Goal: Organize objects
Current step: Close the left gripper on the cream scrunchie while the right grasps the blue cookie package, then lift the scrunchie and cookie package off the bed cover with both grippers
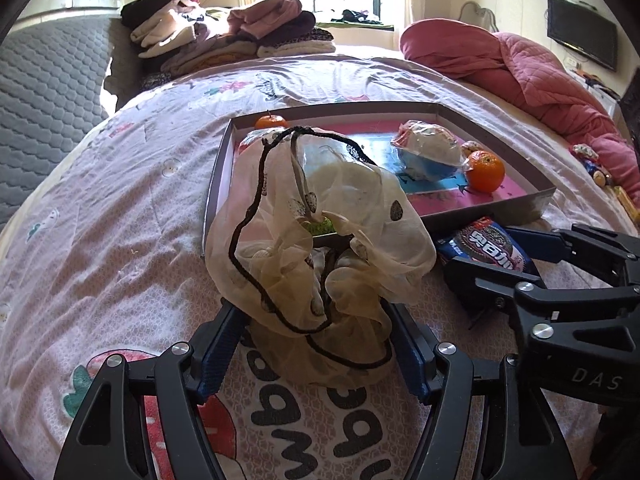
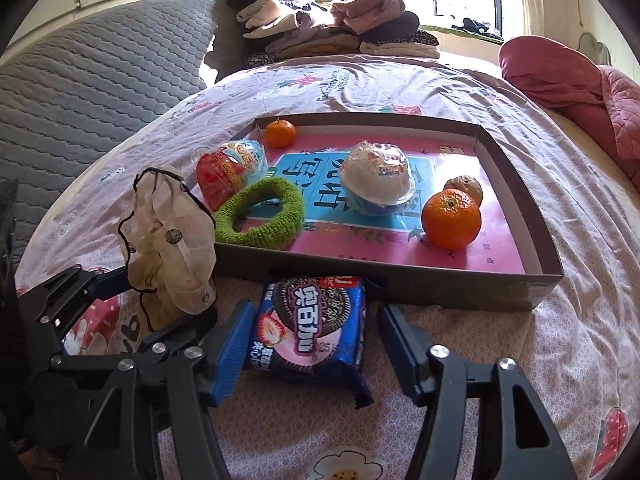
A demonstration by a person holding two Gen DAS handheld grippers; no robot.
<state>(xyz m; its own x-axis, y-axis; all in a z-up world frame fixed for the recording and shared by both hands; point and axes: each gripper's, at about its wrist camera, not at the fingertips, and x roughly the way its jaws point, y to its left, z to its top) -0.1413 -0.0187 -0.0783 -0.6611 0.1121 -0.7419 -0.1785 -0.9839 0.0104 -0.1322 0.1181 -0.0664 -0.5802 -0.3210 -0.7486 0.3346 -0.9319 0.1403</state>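
A shallow cardboard tray (image 2: 516,184) lies on the bed and holds two oranges (image 2: 451,219), a green scrunchie (image 2: 260,216), a white-and-blue wrapped ball (image 2: 378,178), a red wrapped ball (image 2: 224,172) and a walnut (image 2: 466,186). My left gripper (image 1: 316,344) is open around a sheer cream scrunchie with black trim (image 1: 320,248), just before the tray's near-left corner; it also shows in the right wrist view (image 2: 168,240). My right gripper (image 2: 312,344) is open around a blue Oreo packet (image 2: 310,328), which lies on the bedspread against the tray's front wall.
The tray (image 1: 536,200) sits mid-bed on a pink printed bedspread (image 1: 120,240). Folded clothes (image 1: 224,36) are stacked at the far end, a pink quilt (image 1: 520,68) lies at the right, and a grey mattress (image 2: 80,80) stands at the left. Small toys (image 1: 592,164) lie right of the tray.
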